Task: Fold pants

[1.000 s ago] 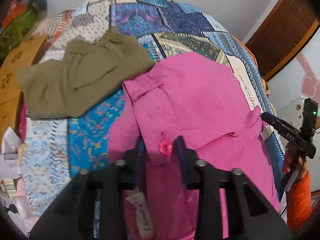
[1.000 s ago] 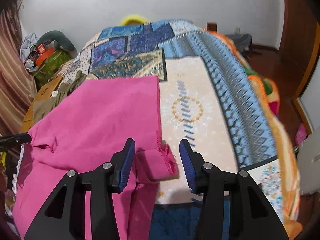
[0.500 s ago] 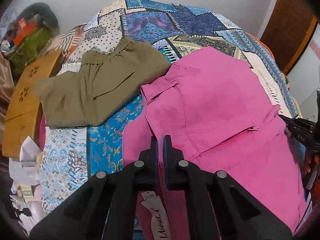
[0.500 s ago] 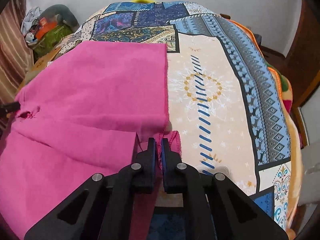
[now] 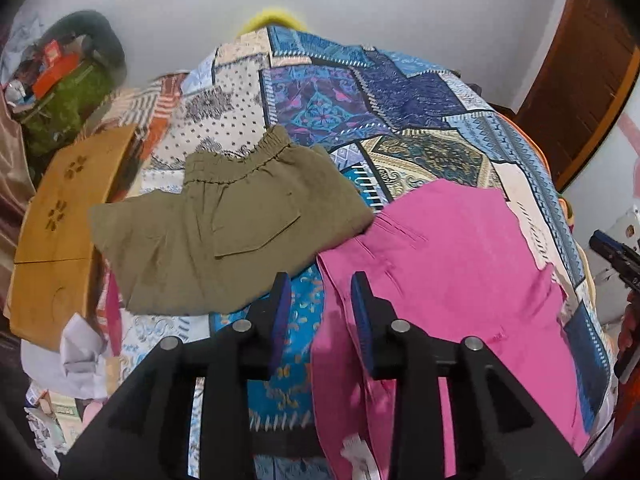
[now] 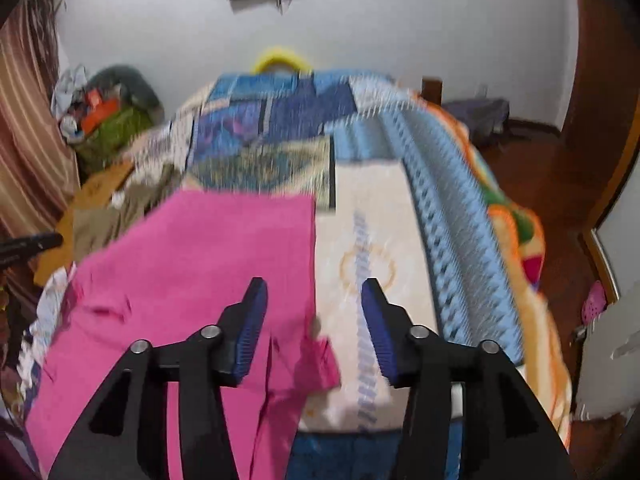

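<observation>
With the pink pants lying folded on the quilt-covered bed, the left gripper and right gripper are both opening, pinching nothing; lift each straight off so the fold lies undisturbed.

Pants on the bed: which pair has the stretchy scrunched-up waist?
The olive-green pants, lying on the patchwork bedspread left of the pink pants. Their top edge is gathered into ruffles, and a patch pocket shows. The pink pair's waist is flat.
</observation>
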The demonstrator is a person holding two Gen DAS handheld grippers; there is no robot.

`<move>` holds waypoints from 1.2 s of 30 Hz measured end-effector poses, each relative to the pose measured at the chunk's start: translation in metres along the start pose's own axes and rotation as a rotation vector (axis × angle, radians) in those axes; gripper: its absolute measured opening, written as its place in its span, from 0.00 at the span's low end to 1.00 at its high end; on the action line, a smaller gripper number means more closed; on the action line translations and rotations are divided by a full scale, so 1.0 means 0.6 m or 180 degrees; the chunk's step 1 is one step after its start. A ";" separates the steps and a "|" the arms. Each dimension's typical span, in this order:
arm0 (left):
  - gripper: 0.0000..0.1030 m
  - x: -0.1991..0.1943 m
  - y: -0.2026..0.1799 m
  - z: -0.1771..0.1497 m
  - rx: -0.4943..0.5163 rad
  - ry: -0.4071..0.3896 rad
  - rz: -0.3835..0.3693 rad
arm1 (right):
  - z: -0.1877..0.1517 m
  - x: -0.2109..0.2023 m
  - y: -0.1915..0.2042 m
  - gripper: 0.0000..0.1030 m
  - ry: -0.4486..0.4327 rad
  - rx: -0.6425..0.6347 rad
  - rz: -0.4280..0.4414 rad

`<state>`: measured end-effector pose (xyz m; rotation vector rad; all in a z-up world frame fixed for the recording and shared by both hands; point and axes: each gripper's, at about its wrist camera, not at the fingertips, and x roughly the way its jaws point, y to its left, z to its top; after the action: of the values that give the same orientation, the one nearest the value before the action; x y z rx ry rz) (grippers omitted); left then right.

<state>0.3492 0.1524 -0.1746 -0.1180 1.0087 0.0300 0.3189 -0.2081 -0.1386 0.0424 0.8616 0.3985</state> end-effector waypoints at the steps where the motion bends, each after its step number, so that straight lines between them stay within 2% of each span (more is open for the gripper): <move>1: 0.30 0.012 0.004 0.005 -0.0028 0.0044 -0.0033 | 0.009 0.002 0.003 0.44 -0.0015 -0.0003 0.0001; 6: 0.31 0.086 0.023 0.018 -0.0203 0.0323 -0.0204 | 0.047 0.044 0.007 0.45 -0.0028 -0.0037 0.0057; 14: 0.31 0.178 0.024 0.007 -0.0295 0.0707 -0.0460 | 0.075 0.169 -0.001 0.45 0.0328 0.0016 0.0114; 18: 0.31 0.201 0.041 0.015 -0.0565 0.0744 -0.0681 | 0.083 0.228 -0.003 0.45 0.0510 0.0021 0.0144; 22: 0.31 0.220 0.046 0.021 -0.0677 0.0794 -0.0787 | 0.086 0.257 0.003 0.45 0.0569 -0.0052 0.0154; 24: 0.22 0.223 0.046 0.023 -0.0699 0.0783 -0.0836 | 0.086 0.269 0.008 0.44 0.0576 -0.0091 0.0161; 26: 0.16 0.224 0.039 0.024 -0.0642 0.0747 -0.0782 | 0.086 0.274 0.016 0.40 0.0559 -0.0170 0.0204; 28: 0.12 0.218 0.030 0.026 -0.0562 0.0701 -0.0694 | 0.084 0.275 0.030 0.19 0.0555 -0.0261 0.0232; 30: 0.10 0.210 0.022 0.026 -0.0494 0.0667 -0.0586 | 0.085 0.275 0.038 0.06 0.0569 -0.0270 0.0235; 33: 0.09 0.183 0.013 0.026 -0.0356 0.0555 -0.0425 | 0.089 0.268 0.047 0.05 0.0518 -0.0315 0.0142; 36: 0.09 0.135 0.005 0.032 -0.0193 0.0289 -0.0140 | 0.096 0.236 0.047 0.04 0.0346 -0.0338 0.0106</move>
<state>0.4081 0.1552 -0.2334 -0.1983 1.0958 0.0150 0.4353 -0.1244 -0.1986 -0.0636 0.9465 0.4807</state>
